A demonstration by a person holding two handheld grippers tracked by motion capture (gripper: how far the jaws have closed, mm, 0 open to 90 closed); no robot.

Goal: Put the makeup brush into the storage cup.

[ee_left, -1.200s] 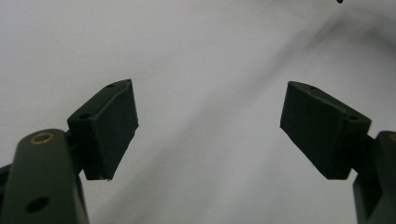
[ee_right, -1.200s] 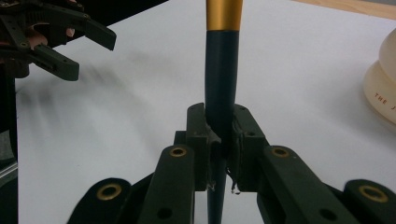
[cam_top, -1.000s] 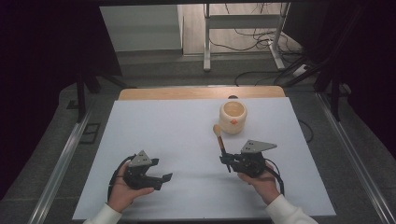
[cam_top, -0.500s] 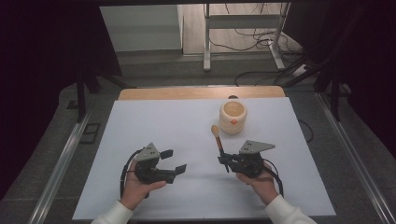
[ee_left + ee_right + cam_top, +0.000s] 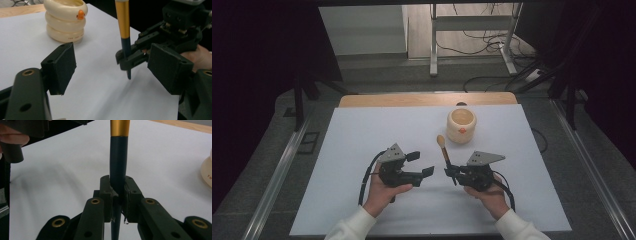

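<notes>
A person seated at a white-covered table (image 5: 362,150) works with a pair of hand-held tongs, one in each hand. The right tongs (image 5: 452,172) are clamped on the dark lower handle of a makeup brush (image 5: 444,152), pads pressed against it from both sides, as the right gripper view shows at close range (image 5: 117,192). The brush has a gold ferrule above the dark handle and a tan tip that points away from the person, toward a cream-coloured ringed cup (image 5: 461,125) with a small orange mark on its side. That cup stands upright on the table just beyond the brush tip, apart from it. The left tongs (image 5: 421,164) sit just left of the right pair, jaws spread wide and holding nothing; in the left gripper view the two black padded jaws frame the brush (image 5: 124,37) and the right tongs (image 5: 130,60) between them, with the cup (image 5: 65,21) farther back. A wooden table edge (image 5: 427,99) shows beyond the white cover.
</notes>
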